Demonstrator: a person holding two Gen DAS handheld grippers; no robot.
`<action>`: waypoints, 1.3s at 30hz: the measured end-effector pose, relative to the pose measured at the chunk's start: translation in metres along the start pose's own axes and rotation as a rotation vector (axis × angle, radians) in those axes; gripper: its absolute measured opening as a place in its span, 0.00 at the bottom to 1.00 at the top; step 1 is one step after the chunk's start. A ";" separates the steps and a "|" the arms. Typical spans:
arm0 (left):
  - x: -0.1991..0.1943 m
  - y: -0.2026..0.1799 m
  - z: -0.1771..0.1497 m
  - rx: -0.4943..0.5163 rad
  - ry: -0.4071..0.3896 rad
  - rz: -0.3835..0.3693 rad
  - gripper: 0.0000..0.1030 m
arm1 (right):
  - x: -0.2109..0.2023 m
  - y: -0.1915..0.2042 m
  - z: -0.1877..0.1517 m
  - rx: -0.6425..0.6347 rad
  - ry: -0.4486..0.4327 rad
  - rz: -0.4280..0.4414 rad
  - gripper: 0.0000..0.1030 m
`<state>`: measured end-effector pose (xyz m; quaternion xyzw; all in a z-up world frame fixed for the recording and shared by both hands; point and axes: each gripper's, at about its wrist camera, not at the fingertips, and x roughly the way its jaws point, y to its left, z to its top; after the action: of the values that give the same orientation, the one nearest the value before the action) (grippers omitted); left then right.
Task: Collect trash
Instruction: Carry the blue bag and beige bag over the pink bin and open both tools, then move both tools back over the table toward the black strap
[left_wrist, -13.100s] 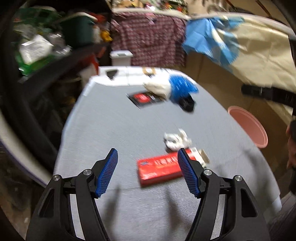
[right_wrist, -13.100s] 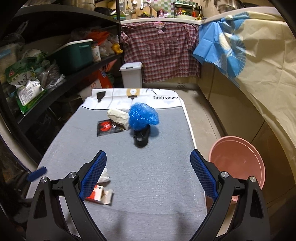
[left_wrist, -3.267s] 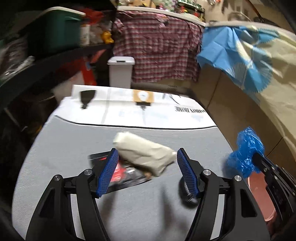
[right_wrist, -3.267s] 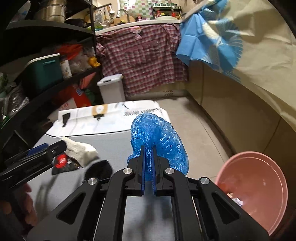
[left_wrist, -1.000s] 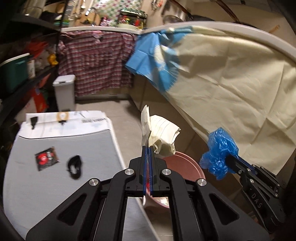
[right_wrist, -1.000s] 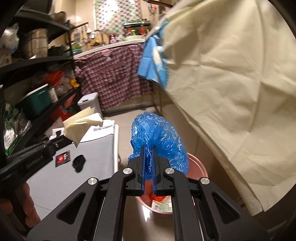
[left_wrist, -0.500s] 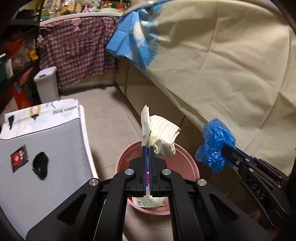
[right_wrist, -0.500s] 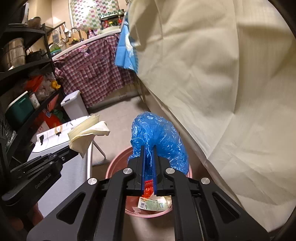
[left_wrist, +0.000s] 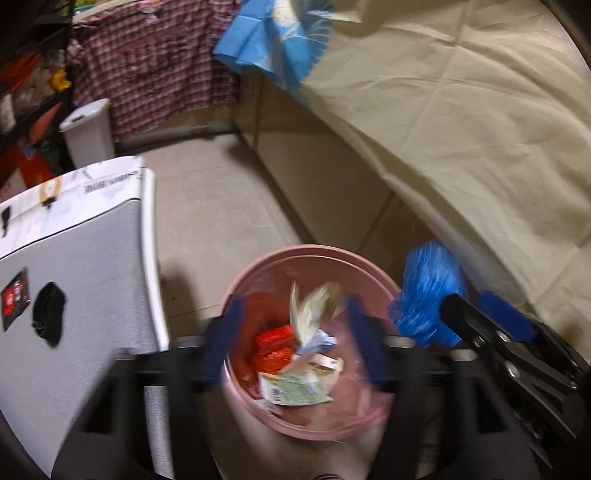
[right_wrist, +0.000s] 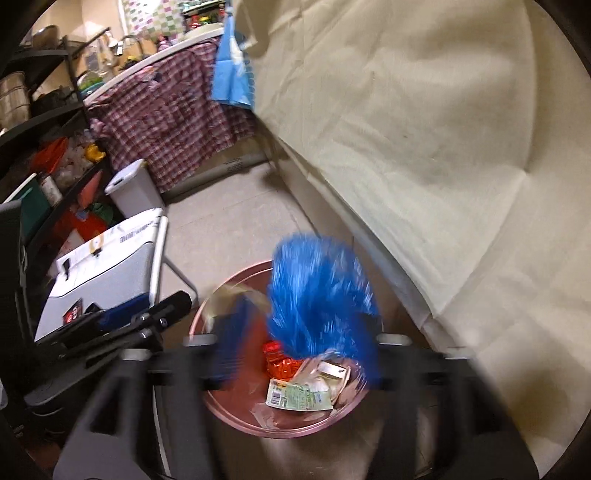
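While both tools hang over the pink bucket (left_wrist: 236, 384) on the floor, their jaws have just been opening. The left gripper (left_wrist: 295, 339) now stands spread, its blurred blue pads apart, and the cream paper wad (left_wrist: 310, 306) sits loose between them above the bucket's mouth — no pad presses on it. The right gripper (right_wrist: 299, 350) is likewise spread; the blue plastic bag (right_wrist: 317, 299) streaks between its pads over the bucket, motion-smeared, and I cannot tell whether it brushes the right-hand pad. Inside the bucket lie a red packet (left_wrist: 275, 345) and a green-and-white wrapper (right_wrist: 299, 398) among other scraps. Beside the bucket stands the grey-topped table (left_wrist: 92, 258), which carries a black object (left_wrist: 48, 317) and a dark red-printed sachet (left_wrist: 14, 299) near its left edge. A cream sheet (right_wrist: 424, 129) drapes the right side — behind it, a plaid cloth (left_wrist: 155, 66).
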<state>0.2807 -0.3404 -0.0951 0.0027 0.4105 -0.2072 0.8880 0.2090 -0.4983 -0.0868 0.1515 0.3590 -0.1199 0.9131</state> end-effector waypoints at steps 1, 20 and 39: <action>0.000 0.002 0.001 -0.001 -0.005 0.002 0.61 | 0.001 0.001 0.000 0.002 -0.005 -0.003 0.62; -0.055 0.043 0.001 -0.025 -0.066 0.085 0.61 | -0.032 0.037 0.000 -0.043 -0.060 0.054 0.80; -0.218 0.192 -0.055 -0.209 -0.241 0.359 0.62 | -0.132 0.187 -0.037 -0.149 -0.211 0.335 0.81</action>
<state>0.1865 -0.0754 -0.0043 -0.0412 0.3135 -0.0011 0.9487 0.1529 -0.2977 0.0146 0.1279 0.2392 0.0454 0.9614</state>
